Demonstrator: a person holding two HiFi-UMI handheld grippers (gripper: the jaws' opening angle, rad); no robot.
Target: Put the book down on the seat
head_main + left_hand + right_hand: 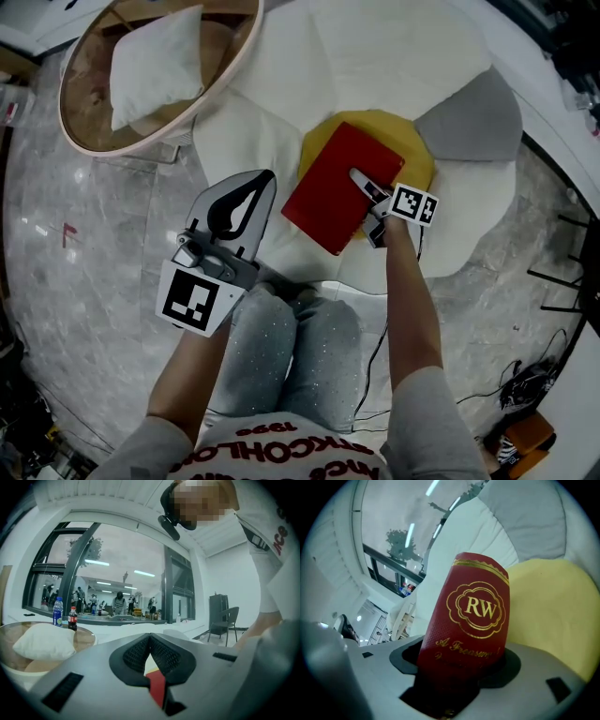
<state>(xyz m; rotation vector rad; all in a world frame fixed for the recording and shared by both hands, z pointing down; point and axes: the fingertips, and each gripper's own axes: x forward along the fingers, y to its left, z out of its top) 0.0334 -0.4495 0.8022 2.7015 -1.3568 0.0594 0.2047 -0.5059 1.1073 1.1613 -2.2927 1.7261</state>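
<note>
A red book [333,187] with gold lettering [473,616] lies tilted on the yellow cushion [412,141] in the middle of the white petal-shaped seat [375,56]. My right gripper [356,176] reaches over the book's near right edge, one finger on top of the cover. In the right gripper view the book stands between the jaws of my right gripper [457,660], with a dark gap beside it, so the pads seem not to press. My left gripper [267,178] hangs left of the book, fingertips together and empty. In its own view my left gripper [150,637] has pads that meet.
A round wood-rimmed basket chair [84,141] with a white pillow [155,66] stands at the upper left. A grey cushion [473,122] lies on the seat's right petal. The person's knees [291,347] are against the seat's front edge. Cables [525,375] trail on the marble floor.
</note>
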